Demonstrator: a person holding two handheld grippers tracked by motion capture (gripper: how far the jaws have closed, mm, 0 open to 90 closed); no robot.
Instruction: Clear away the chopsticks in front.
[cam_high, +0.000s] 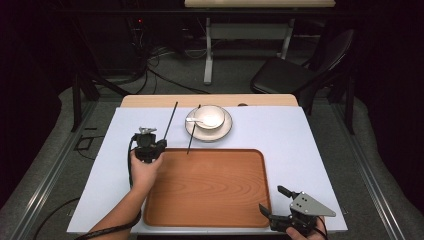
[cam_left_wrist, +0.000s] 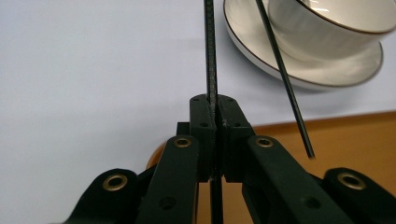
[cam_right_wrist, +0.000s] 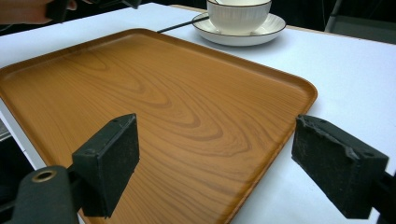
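Gripping one thin black chopstick (cam_high: 171, 120) between closed jaws, left tool (cam_high: 149, 145) at the far-left corner of the rectangular wood-grain orange tray (cam_high: 210, 200), roughly ten o'clock from the tray's middle. Held chopstick running from the tool toward twelve, tilted slightly to one o'clock, its long axis in line with the jaws in the left gripper view (cam_left_wrist: 211, 56), its far end well past the pads. Second thin black chopstick (cam_high: 193, 129) just beside, toward three o'clock of the held one and nearly parallel: upper end leaning on the rim of the white saucer with a dark edge line (cam_high: 226, 131), lower tip at the tray's far rim, ending just right of the closed pads in the left gripper view (cam_left_wrist: 287, 86); touching the tray or hovering, cannot tell. White bowl-shaped cup (cam_high: 210, 116) seated on the saucer, a white spoon (cam_high: 196, 120) in it, all at twelve o'clock of the tray on the pale blue-white worktop (cam_high: 280, 135). Right tool (cam_high: 282, 202) at the tray's near-right corner, about five o'clock, jaws spread wide and empty. Judging by layout alone, left tool far nearer both chopsticks; the likely placing move runs toward four o'clock onto the bare tray.
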